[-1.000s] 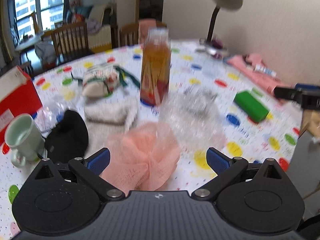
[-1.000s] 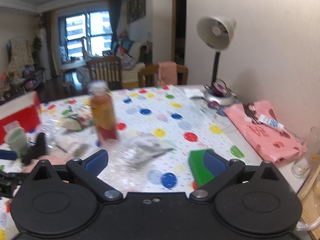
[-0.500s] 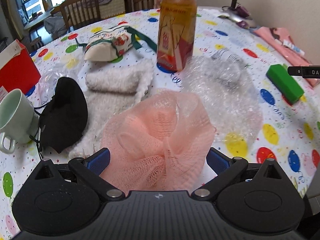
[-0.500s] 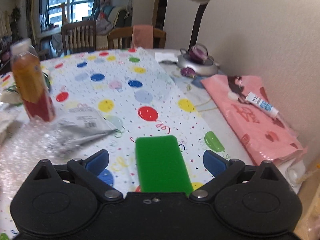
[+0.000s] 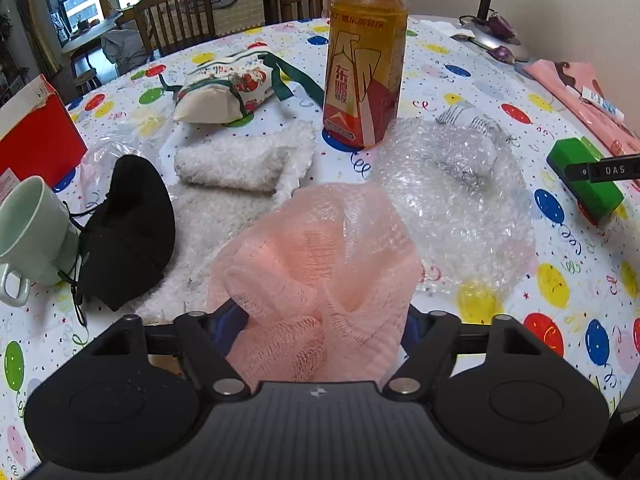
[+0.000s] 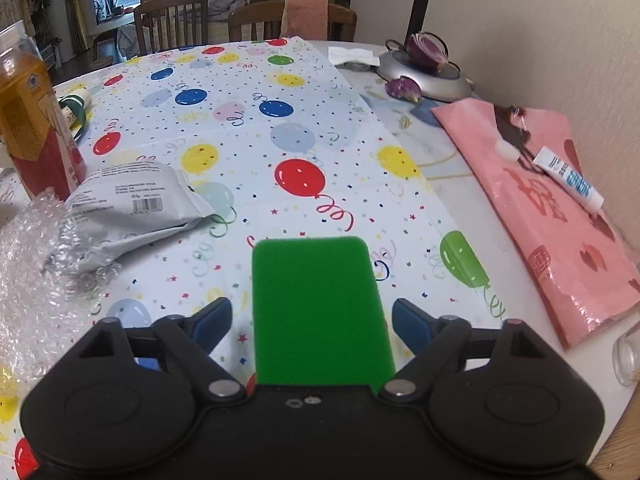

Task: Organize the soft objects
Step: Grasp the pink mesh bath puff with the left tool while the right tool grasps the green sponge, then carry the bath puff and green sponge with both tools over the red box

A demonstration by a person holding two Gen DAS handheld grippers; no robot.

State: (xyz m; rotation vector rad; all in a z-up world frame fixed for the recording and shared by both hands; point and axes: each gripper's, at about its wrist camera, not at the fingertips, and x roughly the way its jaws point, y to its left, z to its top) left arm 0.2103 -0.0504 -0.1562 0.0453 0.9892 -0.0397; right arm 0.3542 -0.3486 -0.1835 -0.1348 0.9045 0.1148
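Now, going left to right across the bench with its balloon-print cloth: a pale green ceramic mug sits at the left edge, touching a black fabric mask. Beside that lies a rolled white fluffy towel, with a printed drawstring pouch behind it. My left jaws are closed on the pink mesh bath pouf, near the front edge. Behind it stands an amber plastic drink bottle; a crumpled sheet of clear bubble wrap lies just right of the pouf. Toward the right edge, my right jaws stand apart around the green rectangular sponge, pads not touching it. A pink plastic bag lies further right.
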